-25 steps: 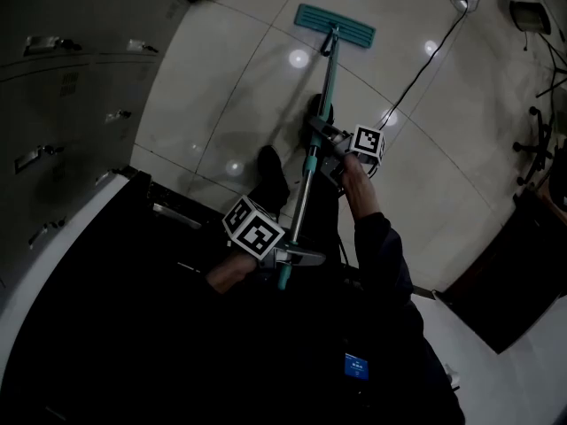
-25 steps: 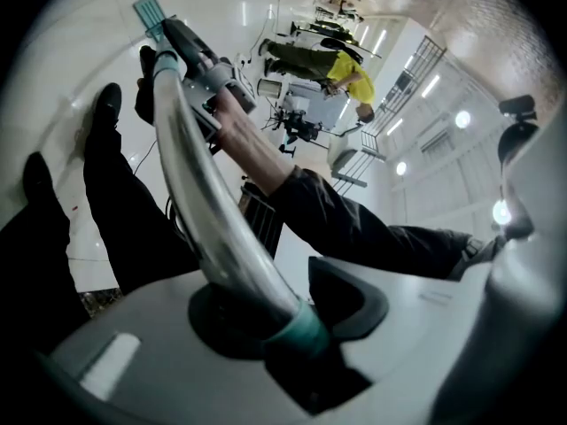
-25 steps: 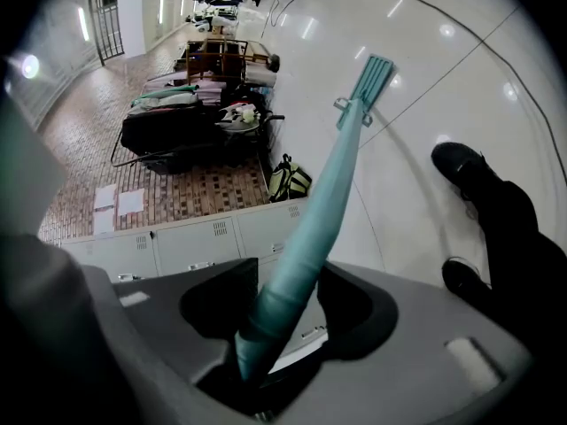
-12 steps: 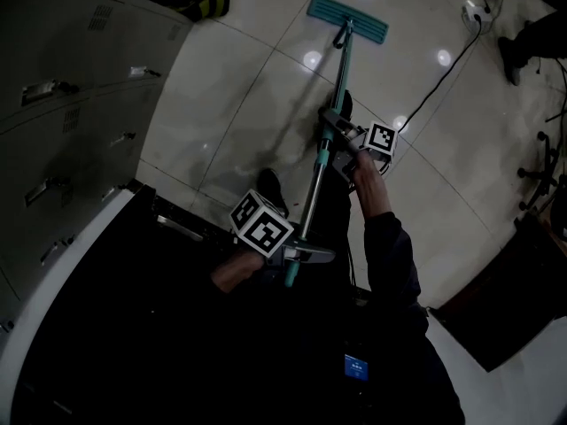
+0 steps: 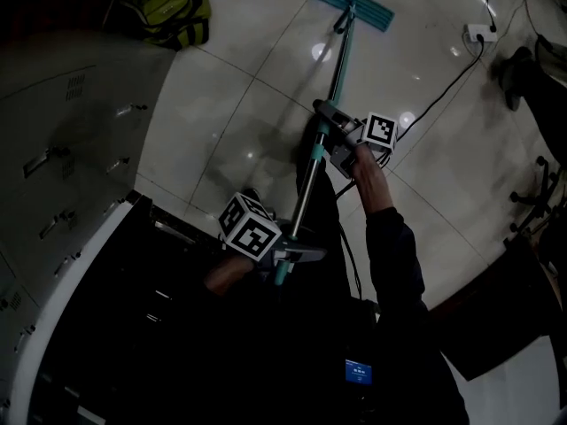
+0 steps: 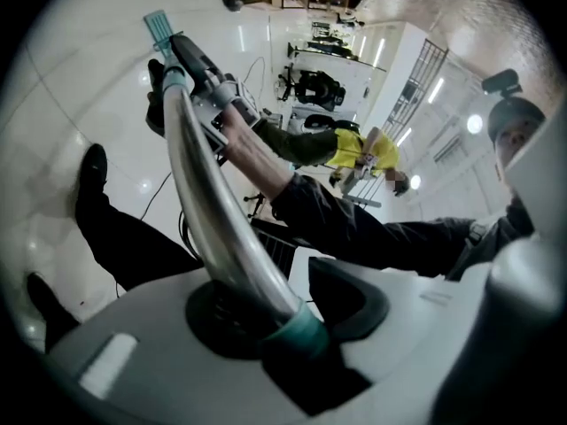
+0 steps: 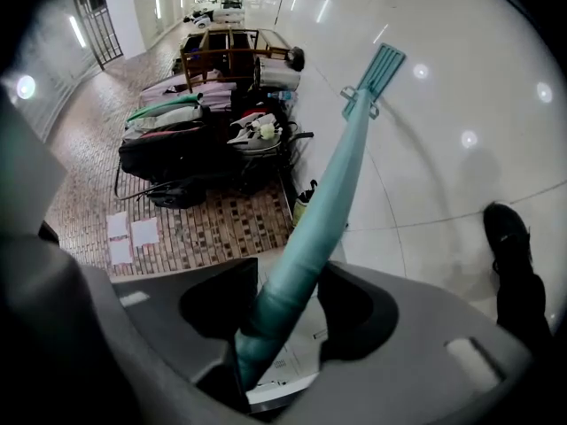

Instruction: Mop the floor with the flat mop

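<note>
A flat mop lies with its teal head (image 5: 351, 3) on the white tiled floor at the top of the head view; the teal head (image 7: 382, 66) also shows far off in the right gripper view. Its long handle (image 5: 326, 113) runs down toward me, teal above and metal below. My right gripper (image 5: 330, 127) is shut on the teal stretch of the handle (image 7: 310, 228), midway along it. My left gripper (image 5: 285, 257) is shut on the handle's lower end, where the metal tube (image 6: 213, 211) meets a teal collar (image 6: 306, 330).
Grey drawer cabinets (image 5: 62, 158) stand at the left. A yellow-green bag (image 5: 168, 11) lies at the top left. A black cable (image 5: 443, 82) runs to a power strip (image 5: 478, 32) at top right. A shoe (image 7: 509, 237) is near the handle. Bags and wooden racks (image 7: 221, 113) are piled on a brick floor.
The mop head has slid farther from me, up the head view, and both grippers have moved forward with the handle. The view has shifted, bringing the bag into sight.
</note>
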A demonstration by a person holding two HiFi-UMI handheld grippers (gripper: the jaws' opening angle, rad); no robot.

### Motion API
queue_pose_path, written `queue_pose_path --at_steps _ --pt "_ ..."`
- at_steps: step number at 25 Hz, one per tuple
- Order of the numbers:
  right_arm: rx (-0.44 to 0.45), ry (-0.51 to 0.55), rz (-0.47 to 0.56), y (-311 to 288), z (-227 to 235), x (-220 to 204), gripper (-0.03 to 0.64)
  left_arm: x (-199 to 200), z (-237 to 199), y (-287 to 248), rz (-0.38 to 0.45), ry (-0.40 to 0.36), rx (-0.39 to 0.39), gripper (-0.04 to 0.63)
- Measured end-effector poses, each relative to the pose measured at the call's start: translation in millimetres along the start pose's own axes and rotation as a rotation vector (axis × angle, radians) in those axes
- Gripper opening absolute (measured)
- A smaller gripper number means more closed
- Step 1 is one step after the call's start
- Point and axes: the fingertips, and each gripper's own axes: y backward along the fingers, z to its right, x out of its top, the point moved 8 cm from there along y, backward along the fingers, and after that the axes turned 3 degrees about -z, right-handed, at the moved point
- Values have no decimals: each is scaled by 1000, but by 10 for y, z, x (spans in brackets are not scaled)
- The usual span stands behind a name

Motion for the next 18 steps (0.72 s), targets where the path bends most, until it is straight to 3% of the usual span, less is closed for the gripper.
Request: queue_pose_path --at_steps 5,9,14,18 --pt "-29 22 -8 10 -165 729 216 710 118 -83 28 -5 -7 150" --pt "-51 39 -25 58 -202 983 216 936 137 -173 13 -14 9 150" --pt "-37 65 -17 83 -238 780 216 700 129 -152 33 -11 26 138" --pt "-20 71 -1 89 -242 269 216 169 100 -73 30 -19 30 130"
